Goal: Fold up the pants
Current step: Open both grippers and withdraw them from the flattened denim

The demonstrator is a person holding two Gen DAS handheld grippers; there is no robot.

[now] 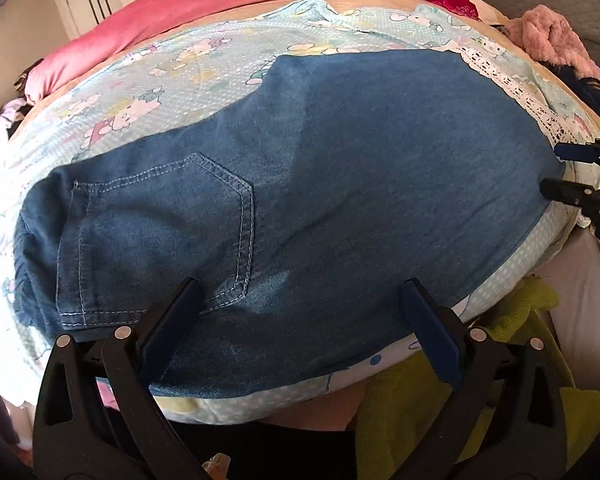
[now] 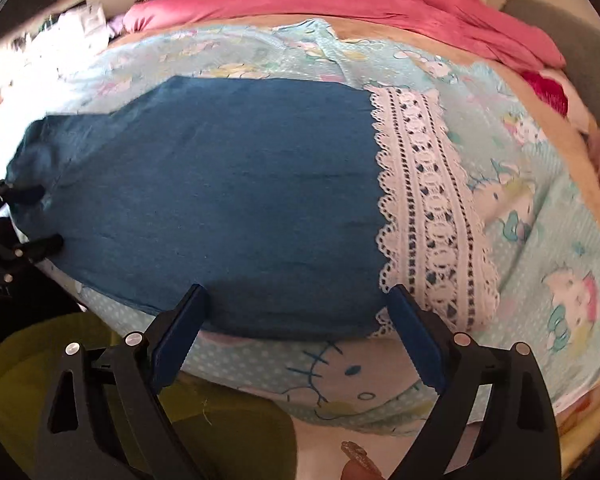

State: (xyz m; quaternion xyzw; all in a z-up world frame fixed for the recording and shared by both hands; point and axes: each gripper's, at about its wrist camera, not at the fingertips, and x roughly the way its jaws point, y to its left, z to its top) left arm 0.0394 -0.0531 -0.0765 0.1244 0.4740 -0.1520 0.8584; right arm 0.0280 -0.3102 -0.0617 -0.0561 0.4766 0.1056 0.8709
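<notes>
Blue denim pants (image 1: 340, 168) lie flat across the bed, with a stitched back pocket (image 1: 160, 236) at the waist end on the left. In the right wrist view the pants (image 2: 220, 184) end in a white lace hem (image 2: 428, 208) on the right. My left gripper (image 1: 300, 286) hovers open over the near edge beside the pocket, nothing between its fingers. My right gripper (image 2: 297, 292) hangs open over the near edge by the lace hem, also holding nothing. Each gripper shows at the edge of the other's view: the right gripper (image 1: 566, 171) and the left gripper (image 2: 38, 220).
The bed carries a light blue cartoon-cat sheet (image 1: 172, 80). A pink quilt (image 1: 220, 4) is bunched along the far side, and a fluffy pink item (image 1: 548, 36) lies at the far right. Yellow-green cloth (image 1: 420, 420) lies below the bed's near edge.
</notes>
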